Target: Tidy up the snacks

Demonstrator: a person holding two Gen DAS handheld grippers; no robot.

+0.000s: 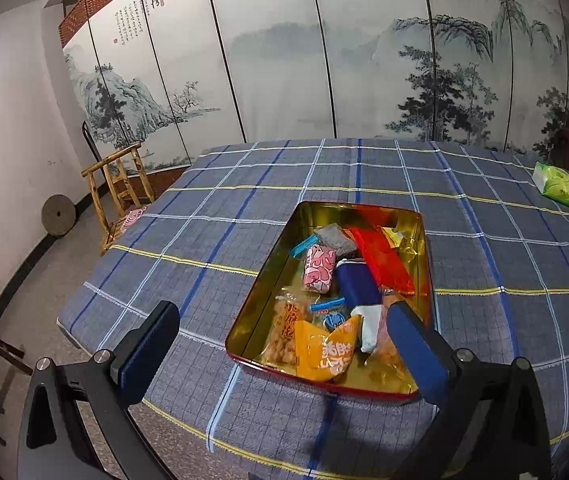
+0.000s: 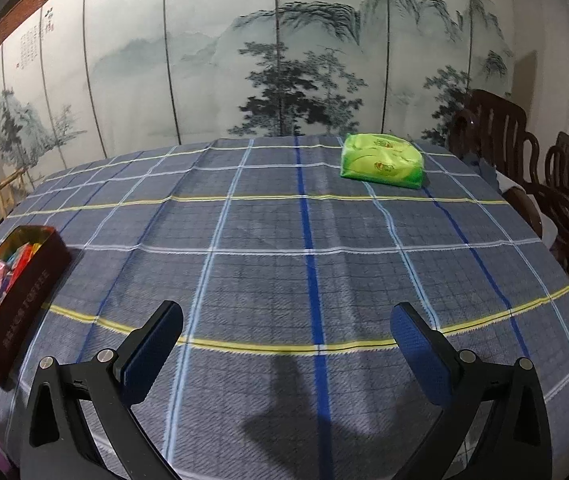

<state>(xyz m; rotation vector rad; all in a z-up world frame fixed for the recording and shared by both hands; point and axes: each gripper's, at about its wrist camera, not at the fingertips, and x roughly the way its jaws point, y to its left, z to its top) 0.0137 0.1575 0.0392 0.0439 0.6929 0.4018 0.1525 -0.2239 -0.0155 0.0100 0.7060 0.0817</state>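
Left gripper [image 1: 284,344] hangs above the near end of the tin [image 1: 260,284], fingers spread wide, nothing between them. Its right finger [image 1: 416,344] overlaps the tin's near right corner in the left wrist view; contact with the packets can't be told. The tin is open, gold inside, dark red outside, sitting on the blue plaid cloth covering the surface [image 1: 244,168]. Inside the tin: orange packet [image 1: 324,350] at the near edge, clear bag of brown snacks [image 1: 284,328] beside it on the left, white packet [image 1: 368,324], dark blue packet [image 1: 356,284], pink patterned packet [image 1: 318,268], red packet [image 1: 384,258], grey packet [image 1: 336,238] toward the far end, small blue wrapped sweets [image 1: 302,246].

Right gripper [image 2: 286,340] hovers over bare cloth, fingers wide apart, empty. Tin [image 2: 24,304] is off to its left, well apart. Green packet [image 2: 382,160] lies alone on the far right part of the surface, well apart from the tin. Dark wooden chairs [image 2: 524,168] stand at the right edge, a light wooden chair [image 1: 118,184] on the left. Painted landscape screen [image 1: 284,60] behind.
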